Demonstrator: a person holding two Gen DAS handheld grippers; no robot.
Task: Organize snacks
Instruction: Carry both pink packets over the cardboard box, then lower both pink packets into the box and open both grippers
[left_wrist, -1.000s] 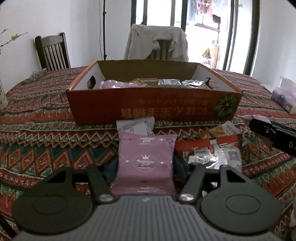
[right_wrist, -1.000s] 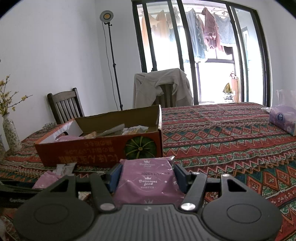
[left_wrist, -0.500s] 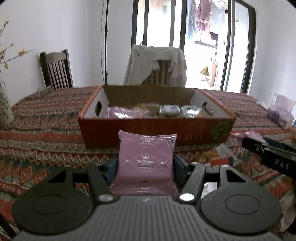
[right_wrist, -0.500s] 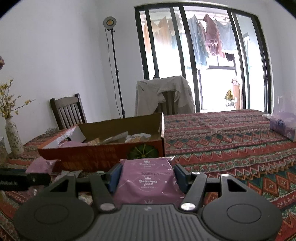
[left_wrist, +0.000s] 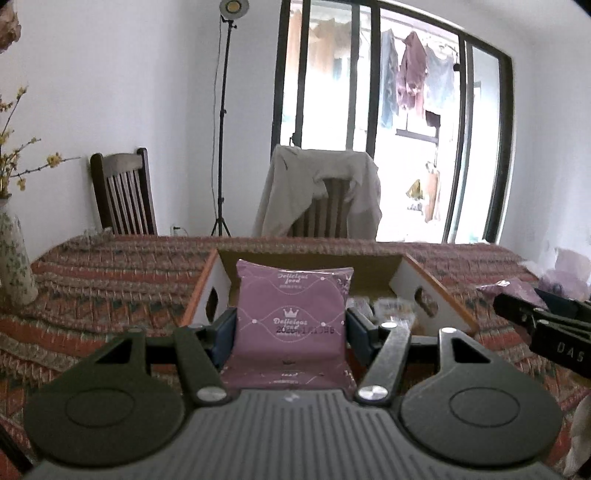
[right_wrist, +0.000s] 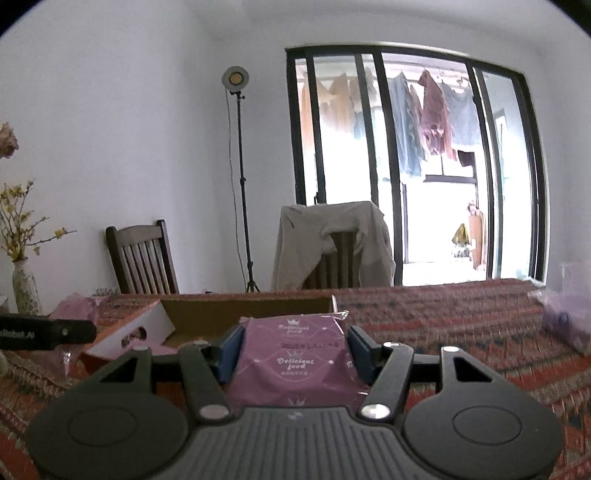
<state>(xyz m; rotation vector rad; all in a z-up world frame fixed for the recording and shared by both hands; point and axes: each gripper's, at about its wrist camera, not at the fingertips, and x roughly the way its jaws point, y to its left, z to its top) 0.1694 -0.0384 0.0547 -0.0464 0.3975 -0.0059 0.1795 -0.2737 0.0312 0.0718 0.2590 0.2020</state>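
My left gripper is shut on a purple snack packet with a crown logo, held upright in front of the open cardboard box. Several wrapped snacks lie inside the box. My right gripper is shut on a second purple snack packet, raised above the table to the right of the same box. The right gripper's black body shows at the right edge of the left wrist view, and the left gripper's body at the left edge of the right wrist view.
The table has a red patterned cloth. A vase with yellow flowers stands at the left. A purple tissue pack lies at the far right. Two wooden chairs stand behind the table, one draped with a beige jacket.
Both grippers have risen with their purple packets and tilted up, so the box looks lower and the loose snacks in front of it have dropped out of sight.
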